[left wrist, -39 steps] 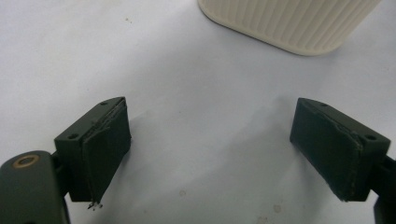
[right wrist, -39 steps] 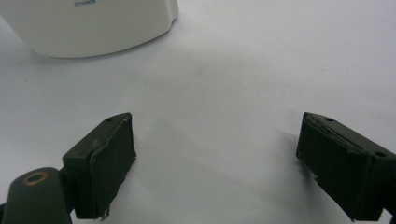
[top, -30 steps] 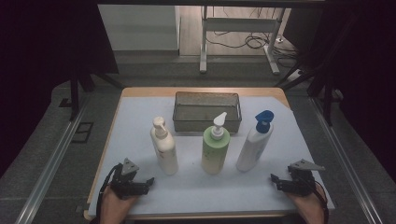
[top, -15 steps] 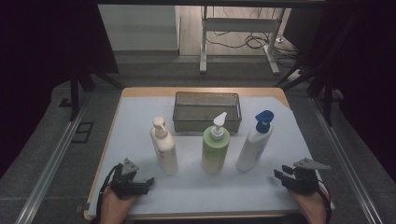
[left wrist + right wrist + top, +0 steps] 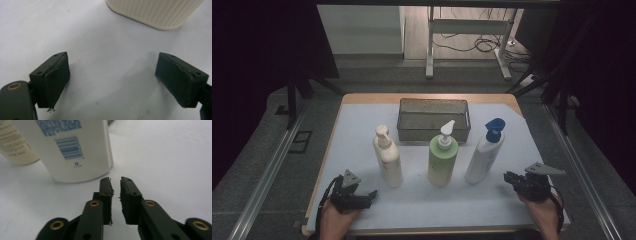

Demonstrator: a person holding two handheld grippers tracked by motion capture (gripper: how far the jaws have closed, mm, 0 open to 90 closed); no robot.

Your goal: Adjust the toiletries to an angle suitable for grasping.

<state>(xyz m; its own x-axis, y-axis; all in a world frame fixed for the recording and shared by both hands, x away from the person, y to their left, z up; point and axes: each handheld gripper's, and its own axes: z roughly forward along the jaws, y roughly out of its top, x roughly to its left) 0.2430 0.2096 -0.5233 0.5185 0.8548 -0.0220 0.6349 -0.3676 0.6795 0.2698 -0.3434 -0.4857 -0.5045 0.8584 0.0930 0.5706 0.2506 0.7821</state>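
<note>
Three pump bottles, white one (image 5: 75, 147) with blue print and barcode, unreadable, right gripper (image 5: 115, 185) just closing, empty, left gripper (image 5: 112, 82) wide open.

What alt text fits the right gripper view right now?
The right gripper lies low over the white table cover, its two black jaws nearly shut with nothing between them, having just been closing. Just ahead stands a white bottle with blue print and a barcode, a cream bottle behind it.

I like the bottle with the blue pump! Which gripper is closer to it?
The right gripper. It sits just beside the blue-pump bottle, apart from it, jaws nearly shut on nothing. The left gripper is across the table, near the cream bottle.
</note>
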